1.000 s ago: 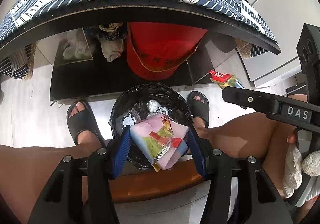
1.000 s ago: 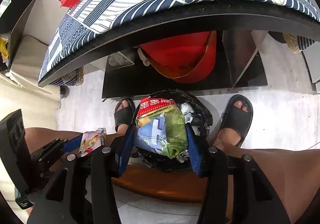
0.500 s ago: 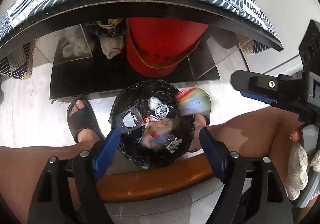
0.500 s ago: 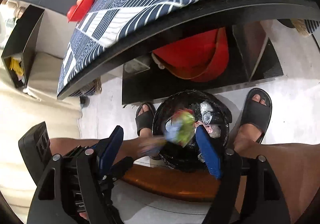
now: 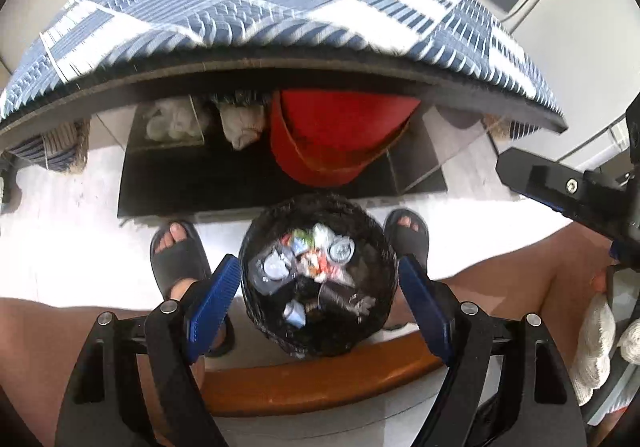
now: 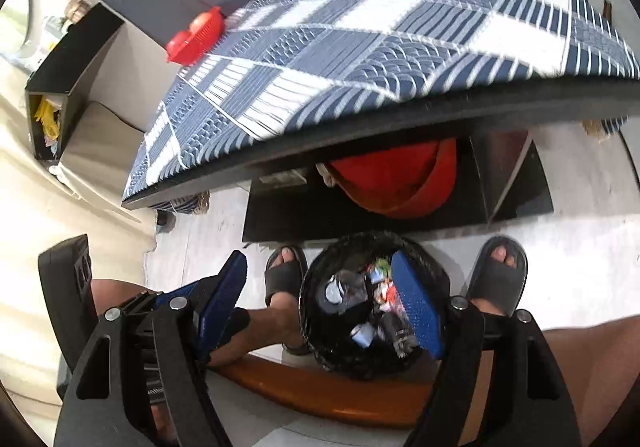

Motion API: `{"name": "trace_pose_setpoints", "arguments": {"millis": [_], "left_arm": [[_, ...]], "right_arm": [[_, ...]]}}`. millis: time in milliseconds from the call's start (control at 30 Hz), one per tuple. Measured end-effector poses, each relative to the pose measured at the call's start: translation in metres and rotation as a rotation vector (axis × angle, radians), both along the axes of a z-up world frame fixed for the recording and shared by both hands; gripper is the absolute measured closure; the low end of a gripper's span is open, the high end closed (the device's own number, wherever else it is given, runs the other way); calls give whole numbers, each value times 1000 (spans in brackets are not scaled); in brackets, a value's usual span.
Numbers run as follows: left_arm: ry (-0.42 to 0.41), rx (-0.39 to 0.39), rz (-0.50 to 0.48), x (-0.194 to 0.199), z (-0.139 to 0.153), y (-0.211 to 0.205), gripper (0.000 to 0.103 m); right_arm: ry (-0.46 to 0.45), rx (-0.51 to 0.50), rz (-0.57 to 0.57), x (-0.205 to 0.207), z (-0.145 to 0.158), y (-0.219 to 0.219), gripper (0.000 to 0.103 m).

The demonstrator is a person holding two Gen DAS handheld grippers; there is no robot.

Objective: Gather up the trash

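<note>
Both wrappers have dropped from the left tongs (image 5: 318, 301) and right tongs (image 6: 320, 299) into the bin (image 5: 256, 247) below; tongs apart, empty. Lift clear, then seek tabletop (image 5: 280, 7) litter.

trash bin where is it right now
The black-lined trash bin stands on the floor between the person's two sandalled feet, in front of the wooden seat edge, low centre in both wrist views.

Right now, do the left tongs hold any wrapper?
No, the left tongs stand open and empty above the trash bin.
</note>
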State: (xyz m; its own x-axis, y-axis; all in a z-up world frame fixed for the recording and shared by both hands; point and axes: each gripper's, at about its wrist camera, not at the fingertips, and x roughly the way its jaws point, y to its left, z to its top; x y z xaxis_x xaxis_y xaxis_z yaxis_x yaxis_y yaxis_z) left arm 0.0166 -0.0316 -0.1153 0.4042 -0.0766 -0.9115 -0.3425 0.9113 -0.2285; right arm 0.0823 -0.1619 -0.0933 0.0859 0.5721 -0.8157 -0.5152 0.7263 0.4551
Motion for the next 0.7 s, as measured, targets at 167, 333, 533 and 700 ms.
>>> {"name": "trace_pose_setpoints", "arguments": {"millis": [167,333,533,700], "left_arm": [[-79,32,14,-2,23,11,24],[-177,47,-10,-2,52,21,24],[-267,124,-74,0,87,30,24],[-314,172,-89,4,106,42,22]], "right_arm": [[-101,53,38,-2,23,3,28],[-206,89,63,-1,49,1,28],[-356,111,86,8,87,-10,21],[-477,98,82,20,111,-17,18]]}}
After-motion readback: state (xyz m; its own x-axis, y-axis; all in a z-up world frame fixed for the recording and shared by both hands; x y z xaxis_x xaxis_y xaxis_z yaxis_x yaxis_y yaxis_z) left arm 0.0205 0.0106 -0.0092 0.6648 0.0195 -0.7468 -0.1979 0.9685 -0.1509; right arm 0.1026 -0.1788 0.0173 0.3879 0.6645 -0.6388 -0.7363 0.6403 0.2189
